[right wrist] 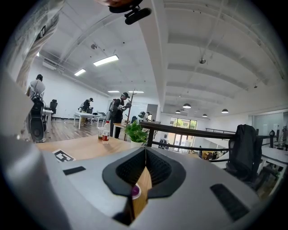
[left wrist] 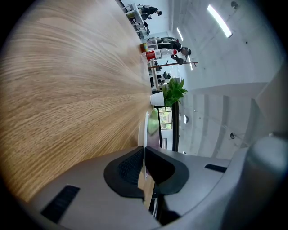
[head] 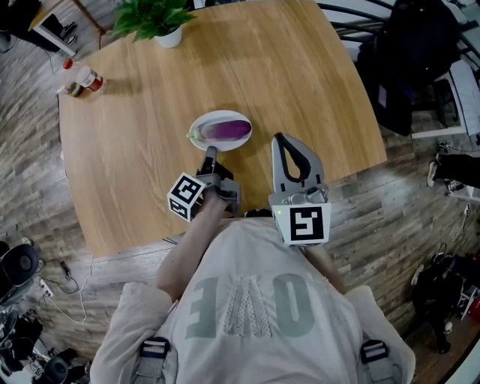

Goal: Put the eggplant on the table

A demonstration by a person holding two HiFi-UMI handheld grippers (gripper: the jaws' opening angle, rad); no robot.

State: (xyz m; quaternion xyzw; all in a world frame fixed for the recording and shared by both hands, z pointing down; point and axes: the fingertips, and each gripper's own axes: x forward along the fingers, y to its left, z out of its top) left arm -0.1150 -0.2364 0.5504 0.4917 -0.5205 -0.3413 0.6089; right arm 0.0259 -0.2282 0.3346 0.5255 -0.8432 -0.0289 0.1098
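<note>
1. Head view: the eggplant (head: 229, 130) lies on its side on a white plate (head: 217, 115) near the middle of the wooden table (head: 150, 150), with its green stem end toward the left. The left gripper (head: 211, 153) reaches the plate's near rim. The right gripper (head: 283, 139) hangs just to the right of the plate, apart from it. A potted plant (head: 154, 16) and a bottle (head: 84, 76) stand well away at the far edge.

2. Left gripper view: the gripper is rolled onto its side, and its jaws are pinched on the thin white rim of the plate (left wrist: 146, 126), one pad above it and one below. The eggplant's green cap (left wrist: 154, 121) shows just beyond the pads. The eggplant itself is not gripped.

3. Right gripper view: the jaws are pressed together with nothing between them. Below them a sliver of purple eggplant (right wrist: 135, 191) shows, so this gripper points over the plate rather than at it.

4. The step in hand looks like steadying or tipping the plate so the eggplant can come off. To do it well:
   - keep the rim grip firm and lift slowly — a thin, glossy rim can slip
   - tilt toward bare wood
   - spread the right jaws and dip them if they are to take the eggplant across its middle
</note>
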